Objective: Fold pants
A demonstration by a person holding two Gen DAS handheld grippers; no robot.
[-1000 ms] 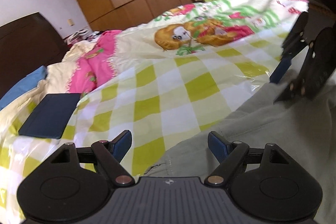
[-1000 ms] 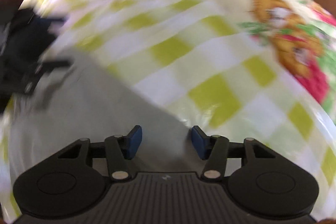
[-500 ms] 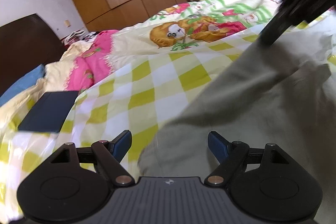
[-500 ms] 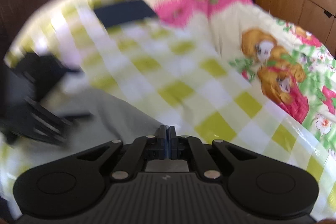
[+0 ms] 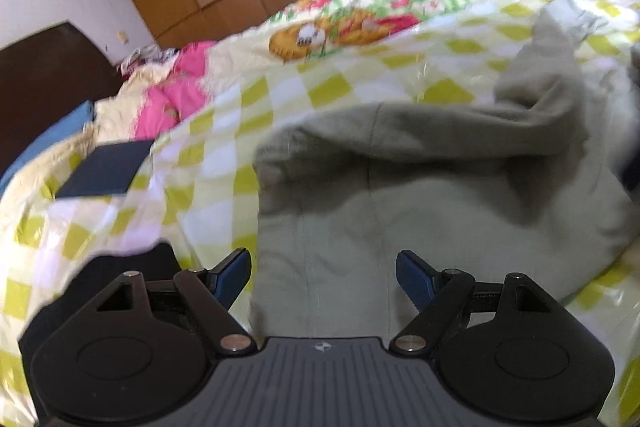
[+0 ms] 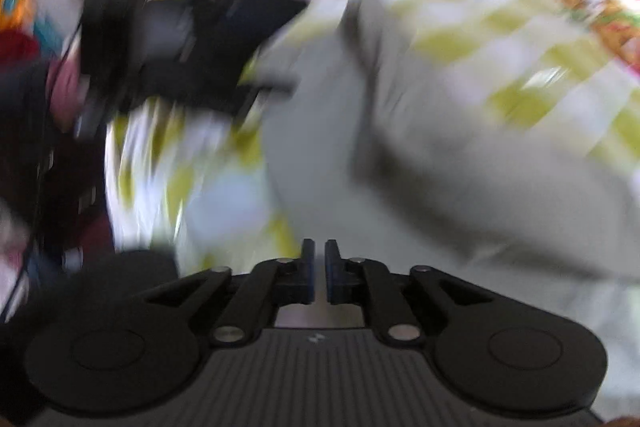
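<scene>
While our left gripper (image 5: 323, 273) hovers wide open over the grey-green pants (image 5: 420, 195), holding nothing, our right gripper (image 6: 319, 277) is opening its fingers, a narrow empty gap between them. Pants lie partly folded on the checkered bed (image 5: 224, 155).

Matt cloth pants (image 5: 420, 187), glossy bedcover (image 5: 280, 107)

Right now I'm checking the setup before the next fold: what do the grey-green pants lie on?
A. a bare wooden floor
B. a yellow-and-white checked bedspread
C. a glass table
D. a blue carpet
B: the pants lie rumpled on the checked bedspread, whose squares show around them.
</scene>
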